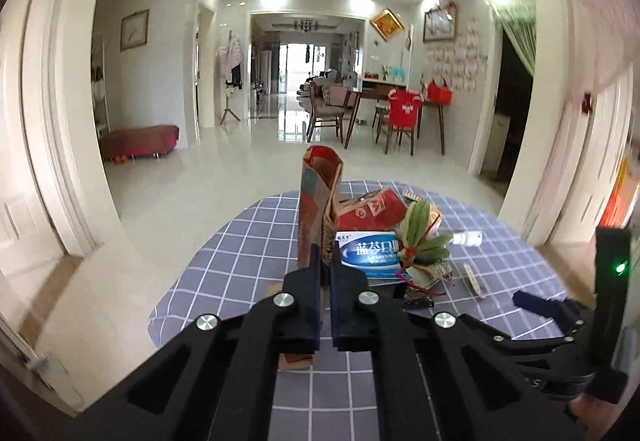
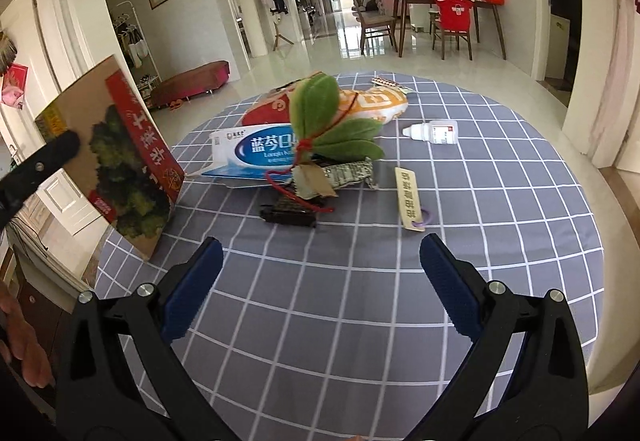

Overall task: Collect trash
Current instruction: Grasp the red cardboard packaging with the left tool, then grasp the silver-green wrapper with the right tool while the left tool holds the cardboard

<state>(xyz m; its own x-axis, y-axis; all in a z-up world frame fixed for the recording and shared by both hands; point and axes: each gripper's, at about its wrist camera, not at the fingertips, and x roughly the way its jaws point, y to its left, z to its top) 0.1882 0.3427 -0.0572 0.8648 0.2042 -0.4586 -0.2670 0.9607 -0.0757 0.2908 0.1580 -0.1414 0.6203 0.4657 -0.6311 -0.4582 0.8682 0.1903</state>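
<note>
Grey-blue checked cloth [image 2: 360, 301] is covering a round table in a bright tiled hall, and a flat brown cardboard packet with a red band and a green picture [image 2: 128, 165] is standing on edge at its left rim. That one packet is being pinched by the left gripper [image 1: 325, 281], jaws pressed together on it, its long axis pointing up and away. Right of it, a heap is waiting: one blue-and-white toothpaste box [image 2: 256, 153], one red-and-orange bag [image 2: 360, 101], one green leaf bundle [image 2: 328, 121], one white dropper bottle [image 2: 432, 132], one paper tag [image 2: 410, 197]. Nearest these, the right gripper [image 2: 320, 281] is hovering with jaws spread and empty
</note>
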